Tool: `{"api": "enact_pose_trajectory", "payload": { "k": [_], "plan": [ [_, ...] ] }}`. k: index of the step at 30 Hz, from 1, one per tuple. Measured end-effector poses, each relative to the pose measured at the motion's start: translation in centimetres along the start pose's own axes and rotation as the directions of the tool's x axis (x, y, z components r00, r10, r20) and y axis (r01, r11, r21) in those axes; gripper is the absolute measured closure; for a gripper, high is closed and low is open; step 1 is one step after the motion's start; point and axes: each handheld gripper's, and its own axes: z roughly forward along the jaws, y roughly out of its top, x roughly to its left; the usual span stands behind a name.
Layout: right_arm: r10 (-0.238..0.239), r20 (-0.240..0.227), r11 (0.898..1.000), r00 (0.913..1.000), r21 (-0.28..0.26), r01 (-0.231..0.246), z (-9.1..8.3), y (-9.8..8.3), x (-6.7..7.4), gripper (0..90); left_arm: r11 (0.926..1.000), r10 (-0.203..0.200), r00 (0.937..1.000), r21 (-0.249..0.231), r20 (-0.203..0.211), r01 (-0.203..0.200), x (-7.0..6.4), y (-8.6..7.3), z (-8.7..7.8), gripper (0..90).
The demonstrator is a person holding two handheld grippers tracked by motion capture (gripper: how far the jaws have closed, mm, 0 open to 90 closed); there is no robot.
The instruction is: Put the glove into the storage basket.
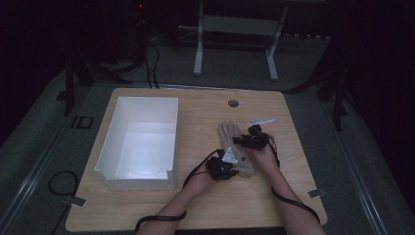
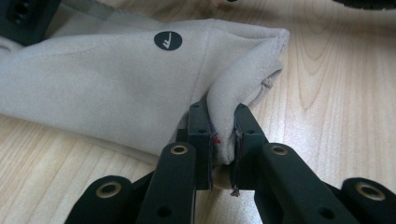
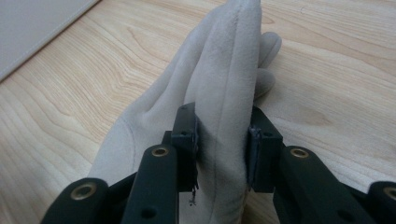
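Both grippers (image 2: 223, 140) (image 3: 222, 140) clamped on glove (image 1: 235, 147), bare table (image 1: 293, 196) around, white box (image 1: 142, 142) apart.

black hand-held gripper (image 2: 223, 140), brass-ringed screws, trailing black cables

The glove (image 2: 116, 79) pinched in the left gripper (image 2: 223, 140) is soft, matt beige cloth with a suede-like nap. Under it the bench (image 2: 336, 84) is pale wood, smooth, with clear grain. The gripper's jaws look like matt black plastic with brass-coloured rivets.
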Motion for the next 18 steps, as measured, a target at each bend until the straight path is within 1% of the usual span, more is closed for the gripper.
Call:
{"api": "enact_pose_trajectory", "payload": {
  "k": [2,3,4,5,7,8,9,11,13,14,15,16,17,18],
  "plan": [
    [0.020,-0.006,1.000,0.9998,-0.003,-0.020,-0.1,0.0,-0.1,70.9,0.9997,0.020,0.9998,0.013,-0.009,-0.020,-0.2,0.2,-0.2,82.5],
    [0.020,-0.006,1.000,0.9998,-0.003,-0.020,-0.1,0.0,-0.1,70.9,0.9997,0.020,0.9998,0.013,-0.009,-0.020,-0.2,0.2,-0.2,82.7],
    [0.036,-0.027,0.999,0.9990,-0.006,-0.036,-0.3,0.2,-0.2,71.8,0.9990,0.035,0.9994,0.027,-0.010,-0.034,-0.3,0.4,-0.5,82.8],
    [0.038,-0.029,0.999,0.9989,-0.008,-0.038,-0.3,0.2,-0.2,71.9,0.9991,0.032,0.9994,0.029,-0.010,-0.032,-0.3,0.5,-0.6,82.8],
    [0.055,-0.047,0.998,0.9974,-0.024,-0.056,-0.6,0.4,-0.2,71.9,0.9990,0.033,0.9994,0.030,-0.011,-0.032,-0.3,0.7,-1.0,82.8],
    [0.055,-0.042,0.998,0.9976,-0.031,-0.057,-0.8,0.6,-0.1,71.9,0.9993,0.028,0.9995,0.025,-0.011,-0.028,-0.3,0.8,-1.1,82.8],
    [0.056,-0.041,0.998,0.9976,-0.034,-0.057,-0.9,0.7,0.0,71.9,0.9990,0.035,0.9993,0.029,-0.014,-0.035,-0.3,1.0,-1.4,82.8],
    [0.054,-0.042,0.997,0.9976,-0.044,-0.056,-1.3,1.0,0.1,71.9,0.9989,0.037,0.9992,0.030,-0.016,-0.037,-0.4,1.4,-1.9,82.8],
    [0.054,-0.047,0.997,0.9974,-0.051,-0.057,-1.6,1.2,0.3,71.9,0.9990,0.038,0.9991,0.023,-0.020,-0.037,-0.5,1.5,-2.1,82.8],
    [0.057,-0.056,0.996,0.9968,-0.066,-0.061,-2.1,1.6,0.5,71.8,0.9985,0.046,0.9986,0.029,-0.028,-0.045,-0.7,2.0,-2.7,82.8],
    [0.057,-0.056,0.996,0.9968,-0.066,-0.061,-2.1,1.6,0.5,71.8,0.9985,0.046,0.9986,0.029,-0.028,-0.045,-0.7,2.0,-2.7,82.8],
    [0.064,-0.073,0.994,0.9953,-0.081,-0.070,-2.6,2.0,0.6,71.8,0.9983,0.050,0.9983,0.033,-0.032,-0.049,-0.8,2.5,-3.2,82.8],
    [0.064,-0.073,0.994,0.9953,-0.081,-0.070,-2.6,2.0,0.6,71.8,0.9983,0.050,0.9983,0.033,-0.032,-0.049,-0.8,2.5,-3.2,82.8],
    [0.056,-0.086,0.994,0.9947,-0.085,-0.064,-3.0,2.4,0.7,71.8,0.9985,0.047,0.9986,0.029,-0.023,-0.046,-0.9,2.9,-3.9,82.7]
  ]
}}
